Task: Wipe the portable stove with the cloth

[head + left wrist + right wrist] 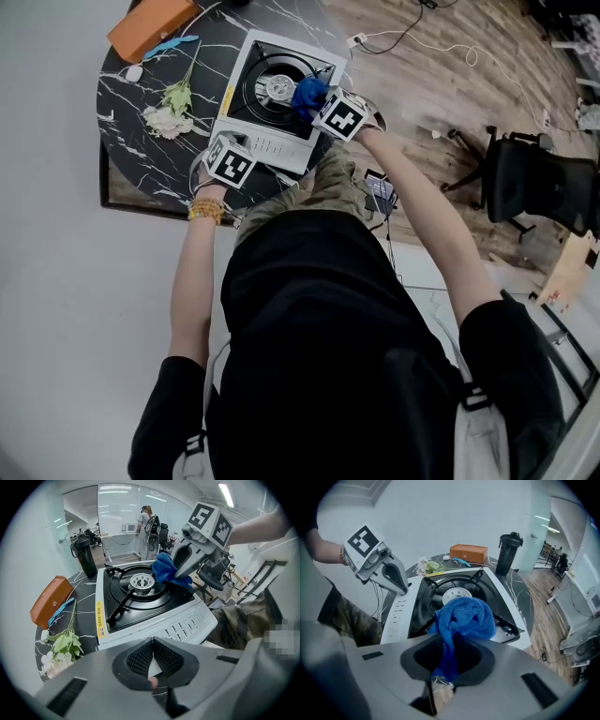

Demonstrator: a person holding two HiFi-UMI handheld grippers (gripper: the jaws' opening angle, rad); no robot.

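The portable stove (pixel 274 142) is white with a black burner well and stands on a round black marble table (pixel 131 159). My right gripper (pixel 317 99) is shut on a bunched blue cloth (pixel 307 94), held over the right side of the burner well. In the right gripper view the cloth (pixel 464 618) bulges out past the jaws of the right gripper (pixel 452 641), above the pan support. My left gripper (pixel 223 145) is at the stove's front left corner by the control panel (pixel 185 625). The left gripper (pixel 152 641) has its pads together with nothing between them.
An orange case (pixel 150 26) and artificial flowers (pixel 169 108) lie on the table left of the stove. A black tumbler (pixel 507 552) stands behind the stove. An office chair (pixel 534 183) and cables (pixel 412 37) are on the wooden floor to the right.
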